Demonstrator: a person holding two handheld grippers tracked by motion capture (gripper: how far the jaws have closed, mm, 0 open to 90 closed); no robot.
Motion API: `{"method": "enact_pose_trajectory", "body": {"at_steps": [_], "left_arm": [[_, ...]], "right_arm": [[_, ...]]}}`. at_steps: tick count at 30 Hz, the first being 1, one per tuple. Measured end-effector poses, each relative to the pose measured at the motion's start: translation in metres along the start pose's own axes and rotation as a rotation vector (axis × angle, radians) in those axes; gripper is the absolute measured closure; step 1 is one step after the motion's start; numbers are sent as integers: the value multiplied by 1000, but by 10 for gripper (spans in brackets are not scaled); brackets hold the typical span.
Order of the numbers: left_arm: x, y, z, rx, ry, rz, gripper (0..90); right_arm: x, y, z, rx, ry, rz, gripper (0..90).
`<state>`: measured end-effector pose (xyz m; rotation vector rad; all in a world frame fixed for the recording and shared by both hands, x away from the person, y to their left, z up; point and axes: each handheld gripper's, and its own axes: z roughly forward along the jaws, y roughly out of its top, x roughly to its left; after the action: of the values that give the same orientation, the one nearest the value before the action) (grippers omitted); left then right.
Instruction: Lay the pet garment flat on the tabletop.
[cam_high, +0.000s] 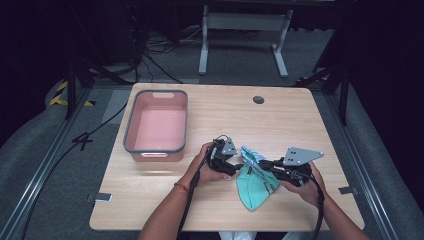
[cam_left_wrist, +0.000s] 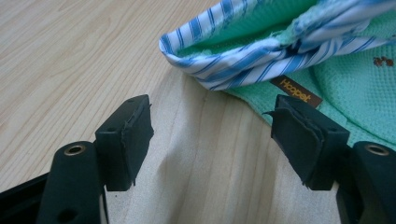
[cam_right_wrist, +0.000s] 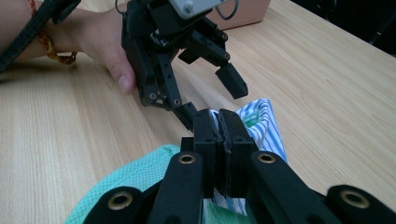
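Basically the green garment (cam_high: 254, 186) is light, limp cloth lying on the surface (cam_high: 300, 120) between both tongs: right tongs (cam_right_wrist: 218, 122) clamp its striped hem (cam_left_wrist: 243, 65), left tongs (cam_left_wrist: 212, 135) gape just short, so pinch that hem.

The setting is a laboratory or recording studio, not a home. A light wooden table (cam_high: 300, 110) with a cable grommet hole (cam_high: 258, 99) near its far edge stands on grey carpet (cam_high: 45, 150). Aluminium rails (cam_high: 37, 177) run along the floor on both sides. Black curtains (cam_high: 385, 45) enclose the area. Cables (cam_high: 155, 47) lie loose beyond the far edge, beside a white desk frame (cam_high: 245, 30). Yellow-black hazard tape (cam_high: 60, 92) marks the floor at left.
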<state>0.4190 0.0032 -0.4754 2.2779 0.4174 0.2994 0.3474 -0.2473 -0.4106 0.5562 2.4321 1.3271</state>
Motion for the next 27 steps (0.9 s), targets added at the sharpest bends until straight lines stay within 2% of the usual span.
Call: {"method": "enact_pose_trajectory", "body": {"at_steps": [1,3,4,6,9,12,14,18,20,22,27], "left_arm": [[0,0,1,4,18,13,298],[0,2,6,19,85,27,317],[2,4,8,24,95,29,319],[4,9,13,-3,82,13,314],[4,14,18,-36,59,24,324],[2,16,23,-36,33,31,361],[1,18,25,-40,11,40,460],[1,18,21,-41,8,57,700],[2,18,16,-34,13,67,777],[1,17,10,-38,3,69,819],[0,17,-6,-1,3,91,810]], "right_arm": [[0,0,-1,-4,-2,2,873],[-1,1,-3,-11,3,2,873],[0,1,-3,-10,5,1,874],[0,2,-2,-11,5,2,873],[0,2,-3,-14,15,-6,874],[-1,2,-5,-18,21,-3,874],[-2,3,-6,-21,21,2,875],[-2,3,-9,-28,15,-1,875],[-3,2,-11,-28,5,3,875],[-7,2,-14,-34,-14,15,875],[-14,-1,-17,-43,-58,31,876]]}}
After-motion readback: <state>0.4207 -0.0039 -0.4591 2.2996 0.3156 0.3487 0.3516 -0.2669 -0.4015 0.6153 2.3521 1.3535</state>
